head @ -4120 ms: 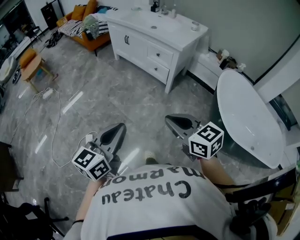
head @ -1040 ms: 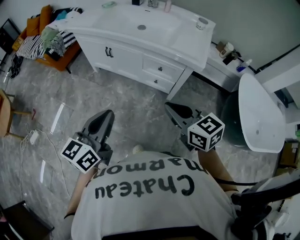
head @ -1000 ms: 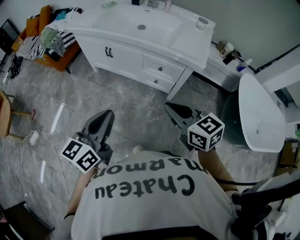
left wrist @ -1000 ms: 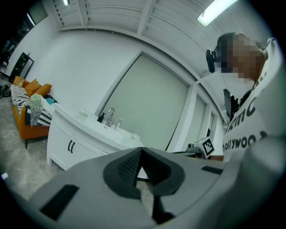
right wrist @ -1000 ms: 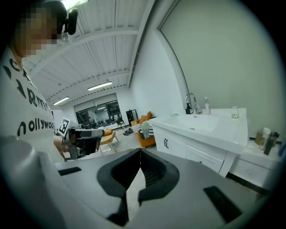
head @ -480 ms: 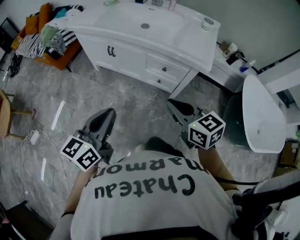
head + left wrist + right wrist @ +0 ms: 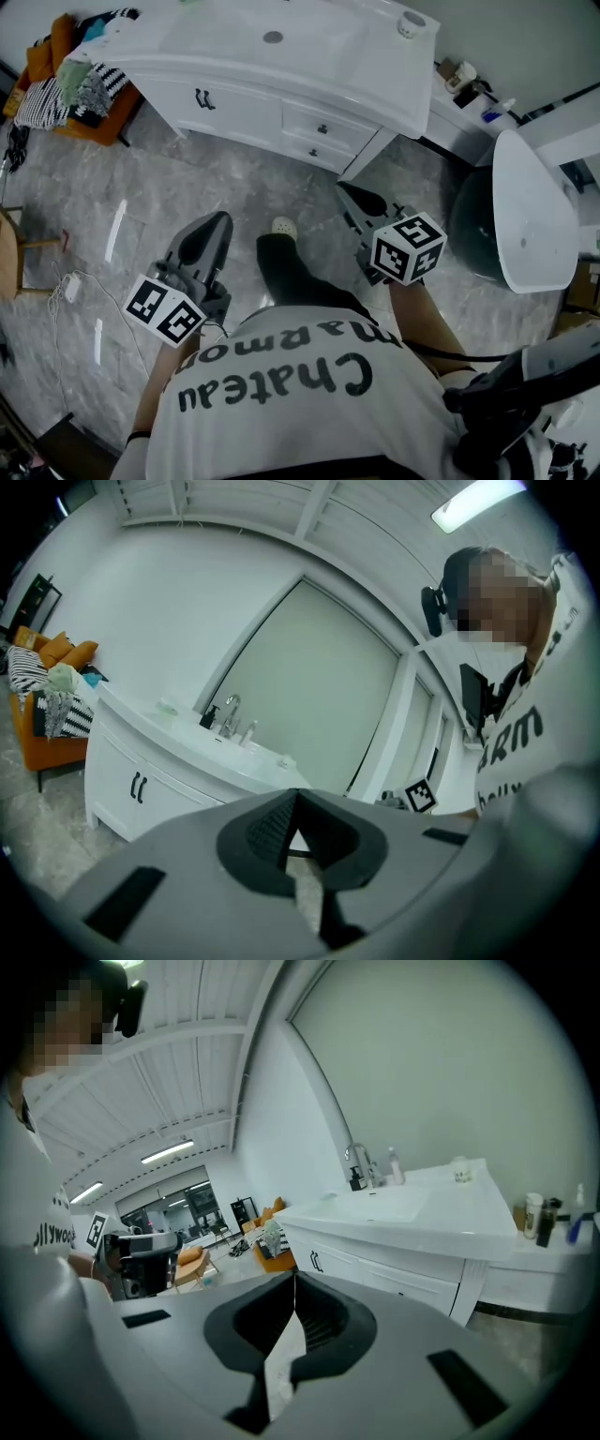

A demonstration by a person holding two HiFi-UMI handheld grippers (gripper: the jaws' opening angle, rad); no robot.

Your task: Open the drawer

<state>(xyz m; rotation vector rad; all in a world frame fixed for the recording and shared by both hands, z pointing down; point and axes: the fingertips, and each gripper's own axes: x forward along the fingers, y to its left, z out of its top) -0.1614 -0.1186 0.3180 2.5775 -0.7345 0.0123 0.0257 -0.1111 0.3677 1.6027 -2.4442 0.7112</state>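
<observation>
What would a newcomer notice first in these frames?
The white vanity across the top of the head view, its two small drawers closed at its right end. Below it, the left gripper and right gripper, both shut and empty, point toward it over the grey marble floor, short of the drawers.

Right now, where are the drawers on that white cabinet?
In the head view, the two drawers sit stacked at the right end of the white vanity, right of its cupboard doors, across the floor ahead of the right tool.
</observation>
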